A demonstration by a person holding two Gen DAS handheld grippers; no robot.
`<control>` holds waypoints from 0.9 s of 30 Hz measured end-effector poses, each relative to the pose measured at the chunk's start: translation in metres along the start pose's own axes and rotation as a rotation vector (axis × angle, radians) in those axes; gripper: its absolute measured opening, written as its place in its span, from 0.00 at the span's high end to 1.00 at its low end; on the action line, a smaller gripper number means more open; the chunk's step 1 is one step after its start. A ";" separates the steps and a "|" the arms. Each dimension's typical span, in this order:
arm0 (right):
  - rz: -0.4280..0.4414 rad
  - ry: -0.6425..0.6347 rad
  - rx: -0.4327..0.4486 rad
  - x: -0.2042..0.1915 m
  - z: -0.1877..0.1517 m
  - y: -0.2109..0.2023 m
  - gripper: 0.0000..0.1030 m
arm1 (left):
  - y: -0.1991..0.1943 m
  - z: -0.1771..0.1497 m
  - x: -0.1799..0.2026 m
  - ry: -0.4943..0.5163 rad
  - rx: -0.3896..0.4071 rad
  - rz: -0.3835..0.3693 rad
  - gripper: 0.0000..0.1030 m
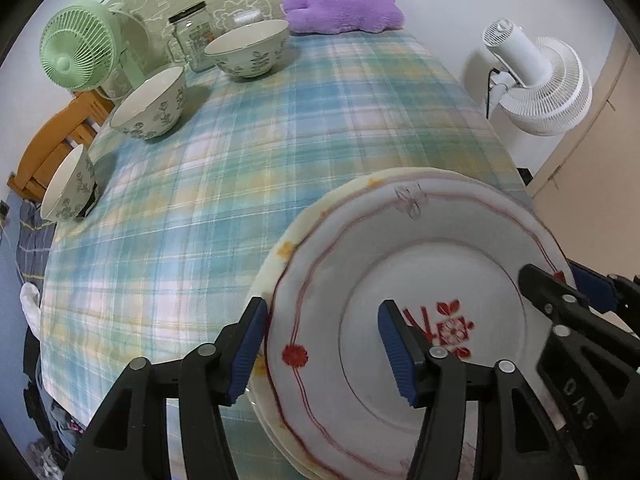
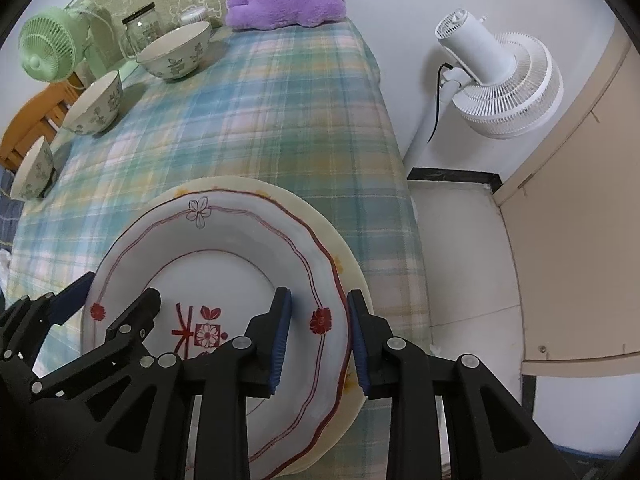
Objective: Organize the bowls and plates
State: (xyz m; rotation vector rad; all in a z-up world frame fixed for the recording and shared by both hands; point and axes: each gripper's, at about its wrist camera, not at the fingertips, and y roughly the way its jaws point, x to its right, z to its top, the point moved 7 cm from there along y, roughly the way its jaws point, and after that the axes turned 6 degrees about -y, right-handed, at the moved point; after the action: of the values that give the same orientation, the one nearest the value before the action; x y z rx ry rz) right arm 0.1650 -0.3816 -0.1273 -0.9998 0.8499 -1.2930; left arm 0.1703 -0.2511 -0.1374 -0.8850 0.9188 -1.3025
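A broad stretch of plaid worktop (image 1: 248,168) is lying bare beyond the stacked plates (image 2: 224,248). Three bowls (image 1: 150,104) are lining its left edge, a green fan (image 1: 78,54) and jar (image 1: 192,38) crowding the far corner.

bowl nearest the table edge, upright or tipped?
Tipped. The nearest bowl leans on its side, its opening facing sideways; the other two bowls sit upright.

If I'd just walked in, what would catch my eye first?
Probably the white plate with red flowers, stacked on a cream plate at the near end of the plaid cloth, with a gripper straddling each side of its rim. Next, three leaf-patterned bowls lined up along the left edge, and the purple plush at the far end.
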 end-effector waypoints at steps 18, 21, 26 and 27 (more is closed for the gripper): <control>0.081 -0.015 0.075 -0.002 0.005 -0.018 0.34 | -0.022 -0.010 -0.027 -0.149 0.023 -0.071 0.18; 0.103 -0.033 0.096 -0.017 0.009 -0.023 0.34 | -0.028 -0.008 -0.036 -0.142 0.053 -0.078 0.16; 0.124 -0.066 0.138 -0.048 0.016 -0.033 0.34 | -0.033 -0.004 -0.064 -0.143 0.091 -0.096 0.15; 0.123 -0.064 0.142 -0.056 0.018 -0.035 0.34 | -0.033 -0.002 -0.071 -0.142 0.097 -0.107 0.15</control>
State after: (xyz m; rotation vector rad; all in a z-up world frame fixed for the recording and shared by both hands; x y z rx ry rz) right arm 0.1635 -0.3241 -0.0905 -0.8595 0.7483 -1.1930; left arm 0.1521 -0.1823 -0.1040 -0.9485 0.6999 -1.3453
